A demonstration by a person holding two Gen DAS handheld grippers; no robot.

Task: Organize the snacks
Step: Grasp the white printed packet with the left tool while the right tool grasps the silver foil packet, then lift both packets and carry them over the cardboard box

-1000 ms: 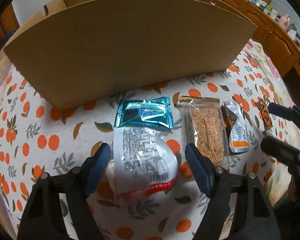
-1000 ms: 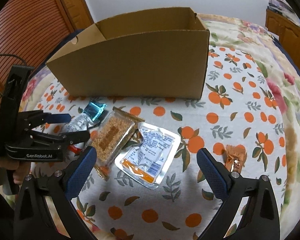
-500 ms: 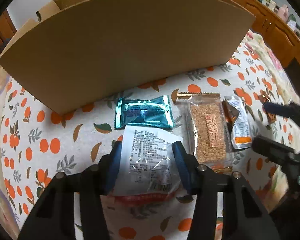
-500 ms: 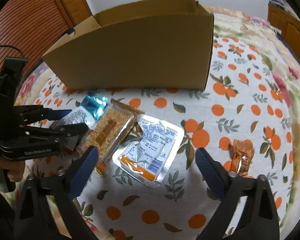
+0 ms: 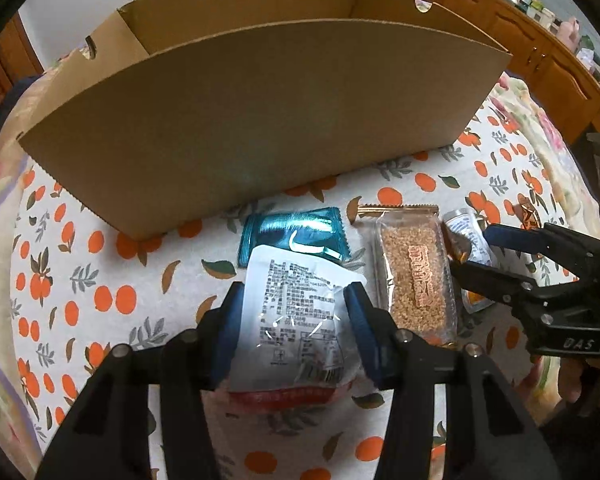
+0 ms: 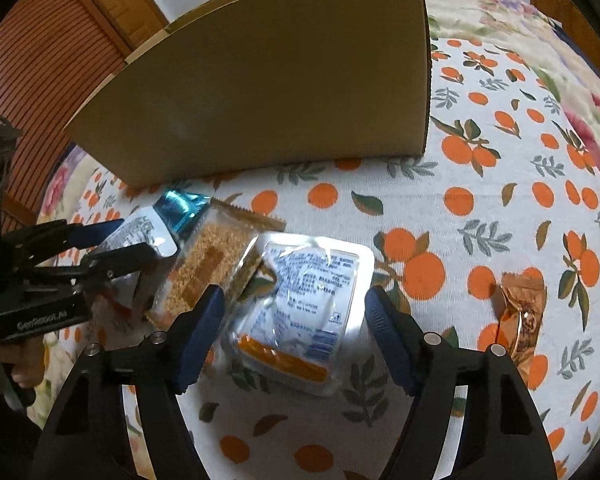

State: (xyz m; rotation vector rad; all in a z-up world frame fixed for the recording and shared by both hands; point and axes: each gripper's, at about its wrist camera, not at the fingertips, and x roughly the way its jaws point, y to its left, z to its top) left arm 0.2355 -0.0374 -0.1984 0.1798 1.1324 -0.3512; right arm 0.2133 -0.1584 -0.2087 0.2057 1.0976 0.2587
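My left gripper is shut on a white snack packet with a red bottom edge, lifted slightly over the cloth; it also shows in the right wrist view. A teal packet lies just beyond it. A clear sesame bar packet lies to its right. My right gripper is partly closed around a silver-white packet with an orange stripe; its pads do not clearly press it. An open cardboard box stands behind the snacks.
A small copper-coloured wrapper lies on the orange-print cloth to the right. A wooden cabinet stands at the back right and a slatted wooden door at the left.
My left gripper closed on the white packet and raised it. My right gripper moved forward and down over the silver-white packet and its fingers narrowed around it.
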